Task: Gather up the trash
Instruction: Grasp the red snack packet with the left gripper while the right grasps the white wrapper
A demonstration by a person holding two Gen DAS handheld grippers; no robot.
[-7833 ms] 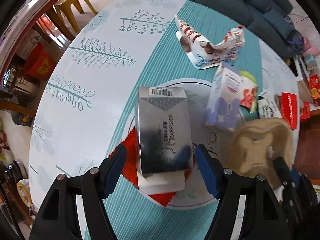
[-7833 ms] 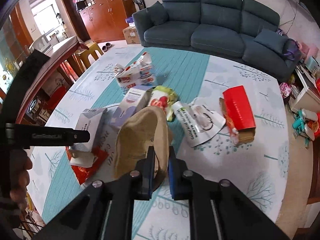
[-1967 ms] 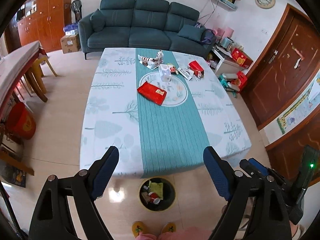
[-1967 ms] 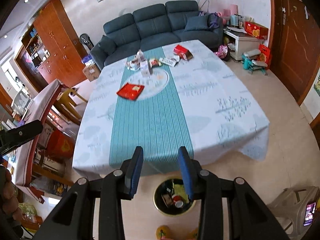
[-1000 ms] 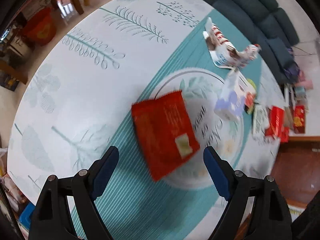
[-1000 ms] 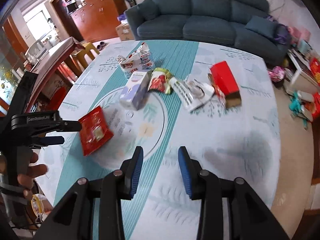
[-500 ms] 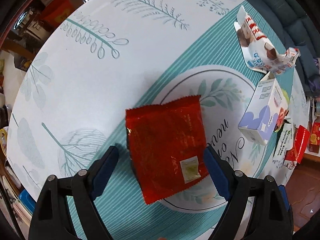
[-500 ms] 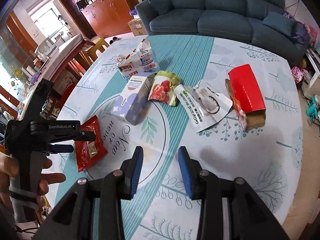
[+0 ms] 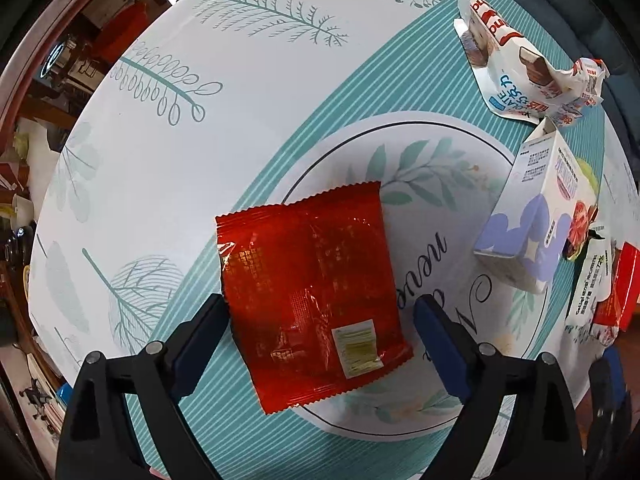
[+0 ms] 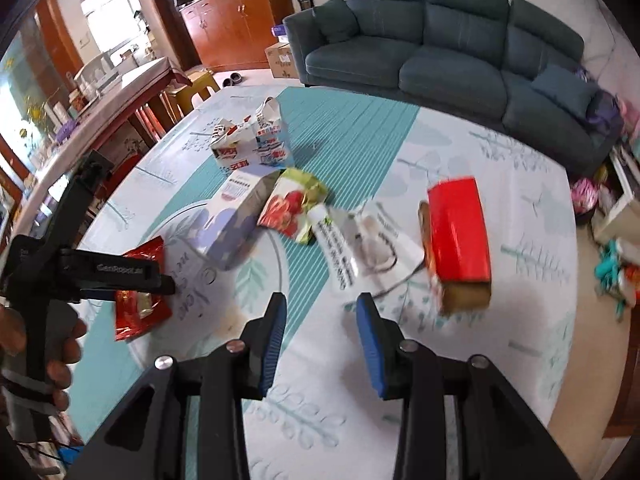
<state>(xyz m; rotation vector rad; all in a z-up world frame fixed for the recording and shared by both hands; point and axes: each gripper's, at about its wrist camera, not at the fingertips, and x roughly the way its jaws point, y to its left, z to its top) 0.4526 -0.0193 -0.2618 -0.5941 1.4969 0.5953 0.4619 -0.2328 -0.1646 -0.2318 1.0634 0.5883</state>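
A flat red foil packet [image 9: 308,280] lies on the tablecloth, label side up. My left gripper [image 9: 322,320] points straight down over it, jaws opening, one finger on each side of the packet's near half; the pads do not press on it. In the right wrist view the same packet [image 10: 138,308] shows partly under the left gripper's black frame [image 10: 96,268], held by a hand [image 10: 52,344]. My right gripper [image 10: 320,308] hangs open above bare cloth, nothing between its fingers, just short of a white pouch [image 10: 360,244].
More trash lies farther on: a purple-white carton [image 10: 236,220], a strawberry packet [image 10: 292,204], a torn white chocolate wrapper [image 10: 252,140] and a red box [image 10: 458,232]. The table [image 9: 180,140] has a leaf-print cloth. A blue sofa [image 10: 440,40] stands behind it.
The left gripper has sunk toward the red packet, which now sits between its fingers, and its jaws stand a little wider. The right gripper has moved in lower over the table.
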